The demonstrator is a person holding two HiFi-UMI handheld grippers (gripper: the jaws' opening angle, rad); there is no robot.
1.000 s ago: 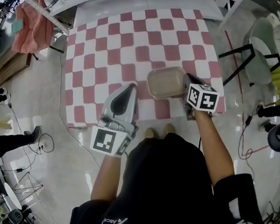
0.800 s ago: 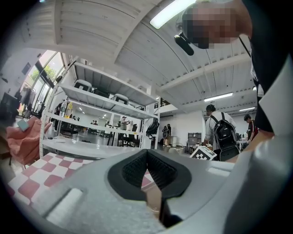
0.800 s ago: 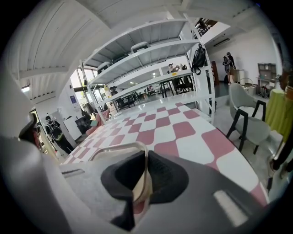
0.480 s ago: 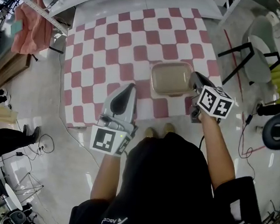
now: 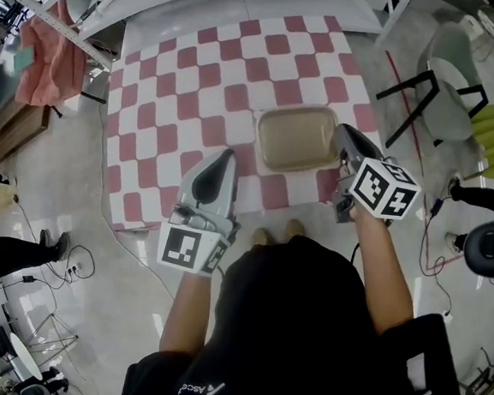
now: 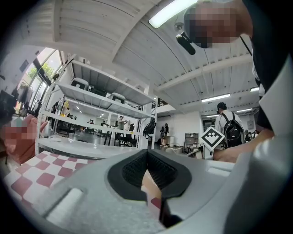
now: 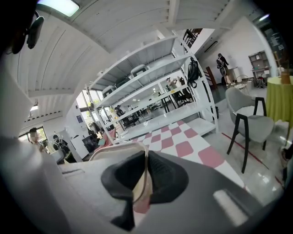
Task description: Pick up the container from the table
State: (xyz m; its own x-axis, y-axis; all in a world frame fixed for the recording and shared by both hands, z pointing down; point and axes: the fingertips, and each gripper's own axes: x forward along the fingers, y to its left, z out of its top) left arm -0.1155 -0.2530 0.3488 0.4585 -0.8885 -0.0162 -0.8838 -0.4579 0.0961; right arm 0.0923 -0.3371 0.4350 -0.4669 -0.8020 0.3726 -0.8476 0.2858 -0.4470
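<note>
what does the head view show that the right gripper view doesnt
Only the head view: the whole container seen from above, and the left hand-held gripper beside it. Only the right gripper view: up close, the right hand-held gripper with its jaws pinching the container's rim, plus the ceiling. Both: the container, the checkered table and the grey chair.

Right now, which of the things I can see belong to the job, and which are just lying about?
Part of the job:
- container, clamped by its rim in the right gripper
- checked table under it

Just lying about:
- left gripper, jaws together on nothing
- chair
- white shelving
- pink cloth
</note>
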